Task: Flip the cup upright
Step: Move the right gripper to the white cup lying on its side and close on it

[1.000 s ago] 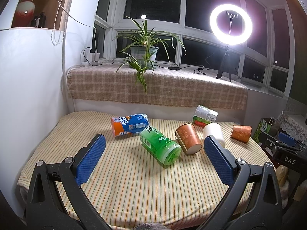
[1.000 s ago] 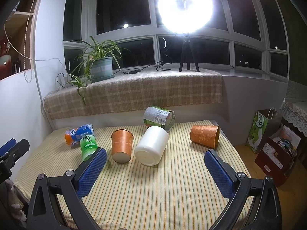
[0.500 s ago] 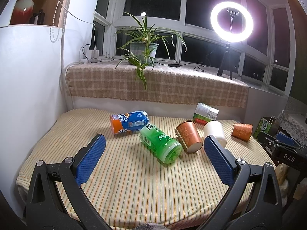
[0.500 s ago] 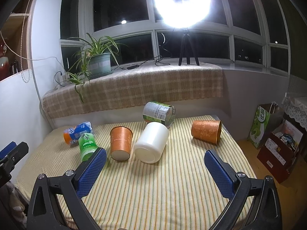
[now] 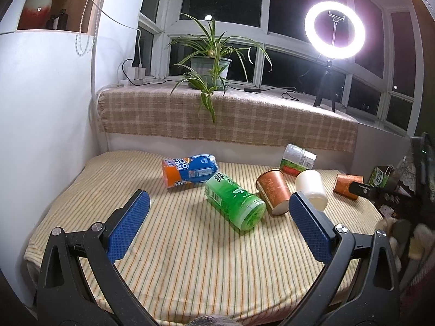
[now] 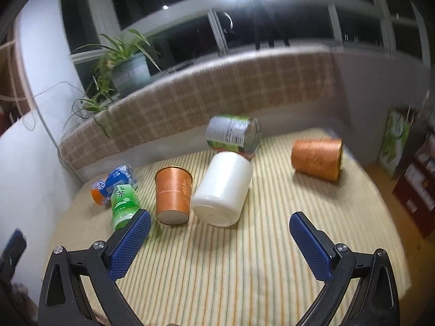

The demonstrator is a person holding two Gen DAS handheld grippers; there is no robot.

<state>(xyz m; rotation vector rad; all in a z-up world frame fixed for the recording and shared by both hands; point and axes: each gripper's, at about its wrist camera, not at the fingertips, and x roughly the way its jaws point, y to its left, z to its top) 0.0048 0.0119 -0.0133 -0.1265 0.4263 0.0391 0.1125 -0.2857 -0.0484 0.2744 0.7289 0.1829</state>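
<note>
Several cups lie on their sides on a striped cloth. A white cup (image 6: pixel 221 190) lies in the middle with its base toward me; it also shows in the left wrist view (image 5: pixel 311 188). An orange cup (image 6: pixel 172 194) lies left of it, and also shows in the left wrist view (image 5: pixel 273 191). A second orange cup (image 6: pixel 316 159) lies far right. My right gripper (image 6: pixel 218 237) is open and empty, just short of the white cup. My left gripper (image 5: pixel 217 221) is open and empty, near the green bottle (image 5: pixel 233 202).
A blue and orange bottle (image 5: pixel 189 171) and a green-labelled can (image 6: pixel 233 134) also lie on the cloth (image 5: pixel 176 258). A plaid-covered sill (image 5: pixel 231 119) with a potted plant (image 5: pixel 210 69) and a ring light (image 5: pixel 334 30) runs behind. A white wall (image 5: pixel 40 135) stands left. Bags (image 6: pixel 394 142) stand on the floor right.
My right gripper has moved forward and tilted toward the white cup, which looks larger now. My left gripper has shifted only slightly. Both stay open.
</note>
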